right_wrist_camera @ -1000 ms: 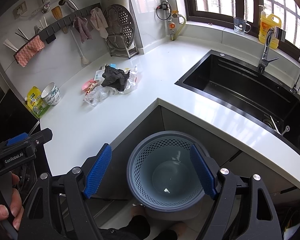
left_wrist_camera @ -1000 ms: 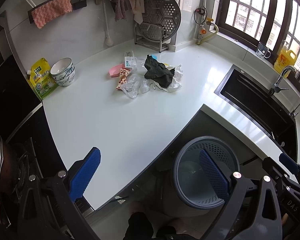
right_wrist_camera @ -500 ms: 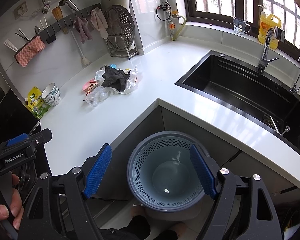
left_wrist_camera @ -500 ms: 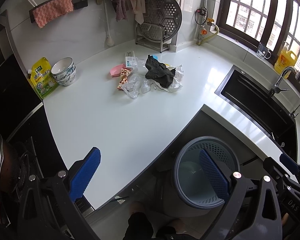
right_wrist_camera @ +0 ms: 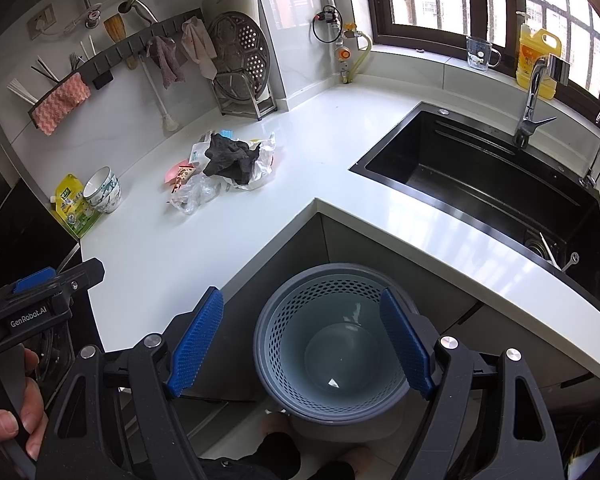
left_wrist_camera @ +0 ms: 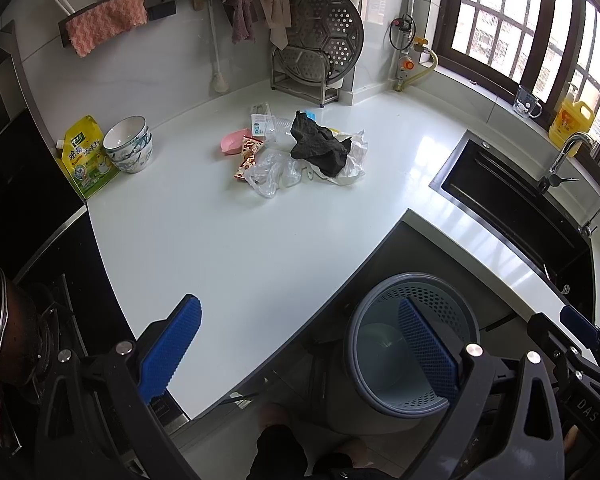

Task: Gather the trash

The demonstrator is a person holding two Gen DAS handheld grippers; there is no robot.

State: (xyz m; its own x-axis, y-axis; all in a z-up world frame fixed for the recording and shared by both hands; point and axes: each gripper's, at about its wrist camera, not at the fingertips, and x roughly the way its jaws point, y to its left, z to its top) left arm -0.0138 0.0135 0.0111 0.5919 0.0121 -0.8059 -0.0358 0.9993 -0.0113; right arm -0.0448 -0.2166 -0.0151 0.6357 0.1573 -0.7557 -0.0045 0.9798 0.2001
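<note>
A heap of trash lies on the white counter (left_wrist_camera: 220, 248) toward the back wall: a crumpled black bag (left_wrist_camera: 318, 150) (right_wrist_camera: 232, 158), clear plastic film (left_wrist_camera: 272, 172) (right_wrist_camera: 192, 196), a red snack wrapper (left_wrist_camera: 248, 156) and a pink piece (left_wrist_camera: 232, 142). A grey perforated bin (right_wrist_camera: 332, 348) (left_wrist_camera: 412, 344) stands on the floor below the counter's inner corner, with only a small scrap at its bottom. My left gripper (left_wrist_camera: 300, 344) hangs open over the counter's front edge, far from the heap. My right gripper (right_wrist_camera: 300, 336) is open above the bin, holding nothing.
Stacked bowls (left_wrist_camera: 130, 148) and a yellow-green pouch (left_wrist_camera: 86, 156) sit at the counter's left end beside a black stove (left_wrist_camera: 20, 320). A black sink (right_wrist_camera: 492, 188) with a faucet (right_wrist_camera: 534, 96) fills the right. A steamer rack (left_wrist_camera: 320, 52) stands in the back corner.
Both grippers have stayed nearly still and open; the left view has drifted very slightly. The trash heap and the bin are unmoved.
</note>
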